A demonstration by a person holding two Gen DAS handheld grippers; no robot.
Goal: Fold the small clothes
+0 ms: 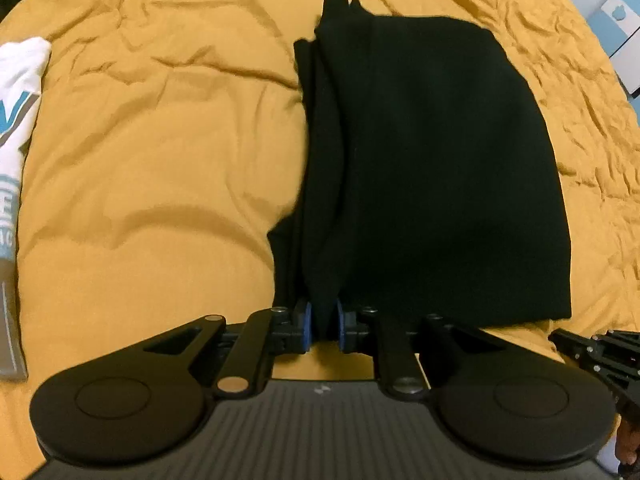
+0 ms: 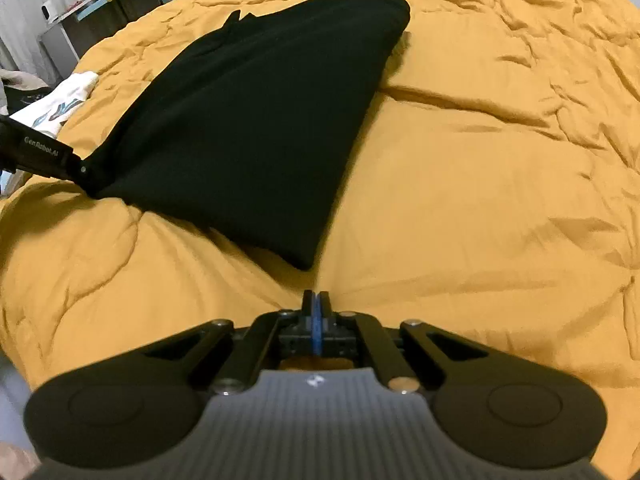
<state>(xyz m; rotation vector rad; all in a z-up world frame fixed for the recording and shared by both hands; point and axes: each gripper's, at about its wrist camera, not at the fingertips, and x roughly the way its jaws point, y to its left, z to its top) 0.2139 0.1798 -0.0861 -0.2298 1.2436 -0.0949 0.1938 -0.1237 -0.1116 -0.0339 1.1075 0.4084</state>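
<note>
A black garment [image 1: 432, 168], folded into a long flat shape, lies on the mustard-yellow bedspread [image 1: 160, 168]. My left gripper [image 1: 323, 326] is at its near left corner, where bunched black cloth runs in between the blue pads [image 1: 307, 326], and it is shut on that cloth. In the right wrist view the garment [image 2: 256, 120] tapers toward the left gripper [image 2: 85, 178] at its left corner. My right gripper [image 2: 316, 304] is shut with nothing between its pads, just short of the garment's near corner and low over the bedspread [image 2: 480, 208]. Part of it [image 1: 596, 356] shows at the lower right of the left wrist view.
A white garment with blue and grey print [image 1: 16, 128] lies at the bed's left edge [image 2: 64, 98]. Furniture and a cluttered surface [image 2: 100, 8] stand beyond the bed's far left. A white and blue cabinet [image 1: 618, 20] stands past the far right corner. The bedspread is wrinkled.
</note>
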